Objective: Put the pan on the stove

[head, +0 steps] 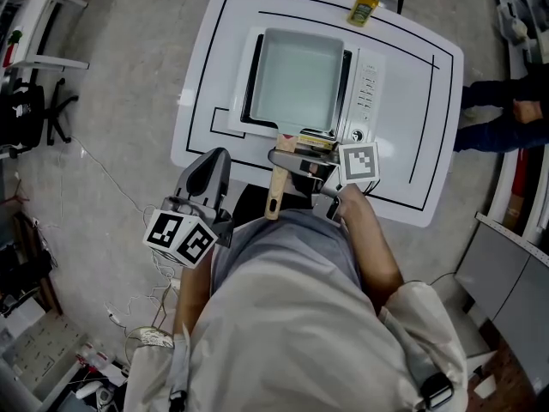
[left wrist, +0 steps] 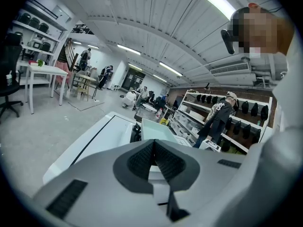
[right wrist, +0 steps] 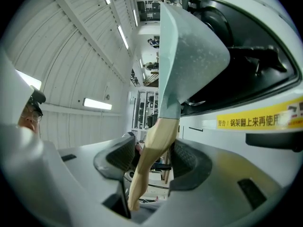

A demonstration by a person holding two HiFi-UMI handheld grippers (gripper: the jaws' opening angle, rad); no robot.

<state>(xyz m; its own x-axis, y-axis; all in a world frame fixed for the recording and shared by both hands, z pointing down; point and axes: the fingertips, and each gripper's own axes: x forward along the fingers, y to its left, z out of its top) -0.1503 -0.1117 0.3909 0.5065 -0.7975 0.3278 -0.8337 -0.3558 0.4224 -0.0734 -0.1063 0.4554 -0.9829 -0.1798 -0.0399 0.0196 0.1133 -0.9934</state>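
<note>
The pan, square and pale, sits flat on the stove in the middle of the white desk. Its wooden handle runs back toward me and juts out past the desk's near edge. My right tool is on that handle at the near edge. In the right gripper view the handle runs between the two pads, and the jaws stand wide with a gap on at least one side. I read that tool as open around the handle, not clamped on it.

My left tool hangs just off the near edge toward the left corner, apart from the pan and stove. Its pads meet with nothing between them, so it is closed and empty. A yellow bottle stands at the desk's far edge, beyond the stove. Another person is beside the right edge.
</note>
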